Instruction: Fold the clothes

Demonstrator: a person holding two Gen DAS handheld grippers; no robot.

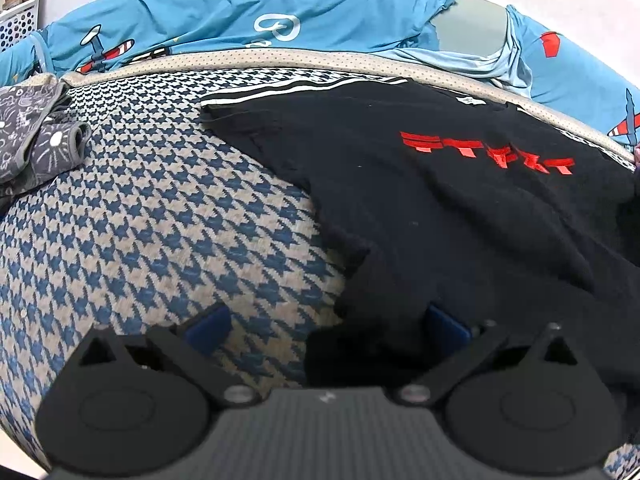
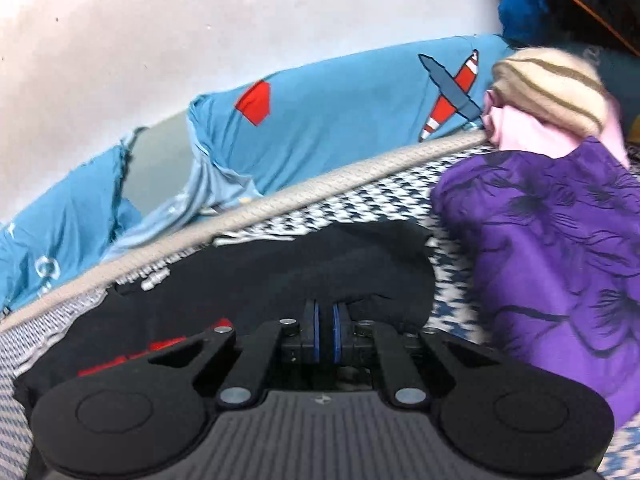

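Note:
A black T-shirt (image 1: 420, 200) with red lettering lies spread on the blue-and-beige houndstooth cover (image 1: 160, 220). My left gripper (image 1: 326, 328) stands open just above the cover. Its right finger (image 1: 444, 328) is over the shirt's near corner and its left finger (image 1: 208, 328) is over bare cover. In the right wrist view the same black T-shirt (image 2: 300, 268) fills the middle. My right gripper (image 2: 326, 308) has its blue pads almost together, pinching a raised fold of the black cloth at the shirt's right side.
A purple flowered garment (image 2: 552, 260) is heaped right of the shirt, with a pink cloth (image 2: 516, 128) and a striped beige knit (image 2: 548, 88) behind it. A grey patterned garment (image 1: 36, 136) lies far left. A blue aeroplane-print sheet (image 1: 240, 12) lines the wall; a white basket (image 1: 20, 16) stands in the corner.

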